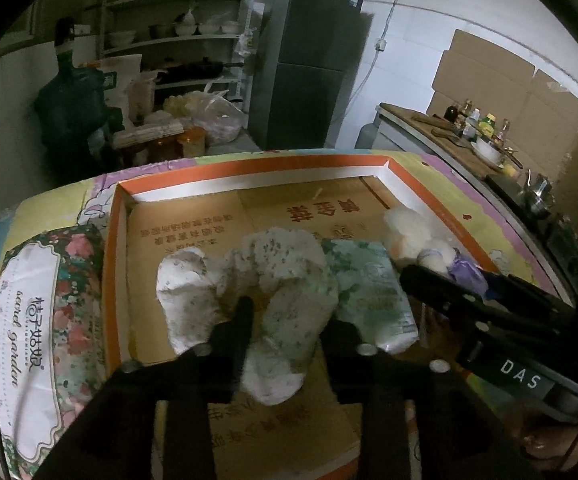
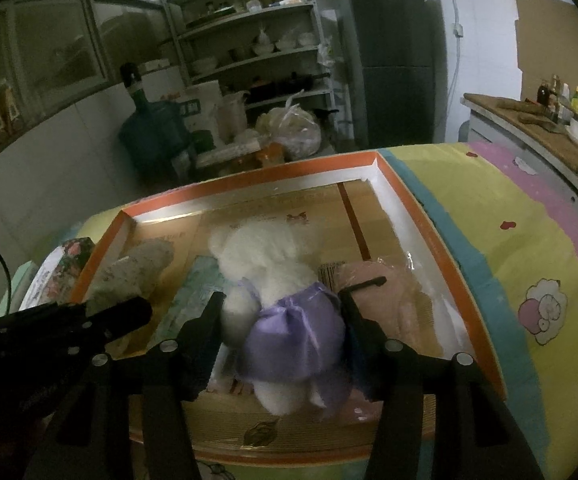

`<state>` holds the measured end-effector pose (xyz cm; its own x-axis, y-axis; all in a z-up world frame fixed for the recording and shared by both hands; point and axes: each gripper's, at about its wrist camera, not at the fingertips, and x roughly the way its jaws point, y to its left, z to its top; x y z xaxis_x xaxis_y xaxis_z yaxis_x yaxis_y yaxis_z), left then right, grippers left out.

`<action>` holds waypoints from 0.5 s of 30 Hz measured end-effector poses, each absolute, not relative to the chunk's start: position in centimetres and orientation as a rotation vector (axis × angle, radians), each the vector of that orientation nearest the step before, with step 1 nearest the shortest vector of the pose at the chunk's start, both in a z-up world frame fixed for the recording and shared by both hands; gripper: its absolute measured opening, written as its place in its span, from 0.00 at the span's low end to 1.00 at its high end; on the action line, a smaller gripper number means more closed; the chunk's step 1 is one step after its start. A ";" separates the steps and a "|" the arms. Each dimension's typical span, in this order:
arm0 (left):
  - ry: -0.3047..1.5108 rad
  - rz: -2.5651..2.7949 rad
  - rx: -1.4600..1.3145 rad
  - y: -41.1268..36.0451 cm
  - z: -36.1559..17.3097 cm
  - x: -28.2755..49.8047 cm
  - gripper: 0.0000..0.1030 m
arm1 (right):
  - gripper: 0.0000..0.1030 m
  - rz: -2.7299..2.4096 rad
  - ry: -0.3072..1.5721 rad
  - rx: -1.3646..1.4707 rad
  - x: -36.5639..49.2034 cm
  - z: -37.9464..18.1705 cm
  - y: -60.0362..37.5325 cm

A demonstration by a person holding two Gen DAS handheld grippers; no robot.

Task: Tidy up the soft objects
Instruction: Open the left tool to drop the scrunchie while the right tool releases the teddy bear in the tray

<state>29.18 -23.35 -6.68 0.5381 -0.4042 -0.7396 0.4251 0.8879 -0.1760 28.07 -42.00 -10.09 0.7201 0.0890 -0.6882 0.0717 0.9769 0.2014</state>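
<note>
Box [image 1: 217, 184] holds both toys. Left gripper [image 1: 285, 320] grips the speckled toy [image 1: 281, 272]; right gripper [image 2: 285, 300] grips the white bear [image 2: 265, 264].

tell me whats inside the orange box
Inside the orange box: speckled white plush, pale green pack, white plush in purple dress, pink plush. Beneath them is hidden.

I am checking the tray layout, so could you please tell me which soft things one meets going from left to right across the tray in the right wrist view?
Speckled grey plush → pale green packet → white plush in a purple dress → pink plush.
</note>
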 end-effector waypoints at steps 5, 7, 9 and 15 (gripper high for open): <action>0.861 -0.493 0.030 -23.4 -6.5 28.7 0.38 | 0.56 0.010 0.763 0.231 28.0 -10.1 -42.1; 0.853 -0.489 0.034 -23.4 -6.3 28.5 0.38 | 0.57 0.010 0.752 0.240 27.9 -9.9 -42.3; 0.841 -0.483 0.037 -23.3 -6.1 28.3 0.42 | 0.59 0.014 0.738 0.249 27.7 -9.7 -42.4; 0.815 -0.476 0.048 -23.0 -5.2 27.7 0.59 | 0.67 0.012 0.706 0.258 26.9 -9.2 -42.2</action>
<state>27.74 -23.00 -5.20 0.5868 -0.3901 -0.7095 0.4262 0.8939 -0.1390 26.94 -42.18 -9.16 0.7624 0.0979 -0.6396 0.0759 0.9681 0.2387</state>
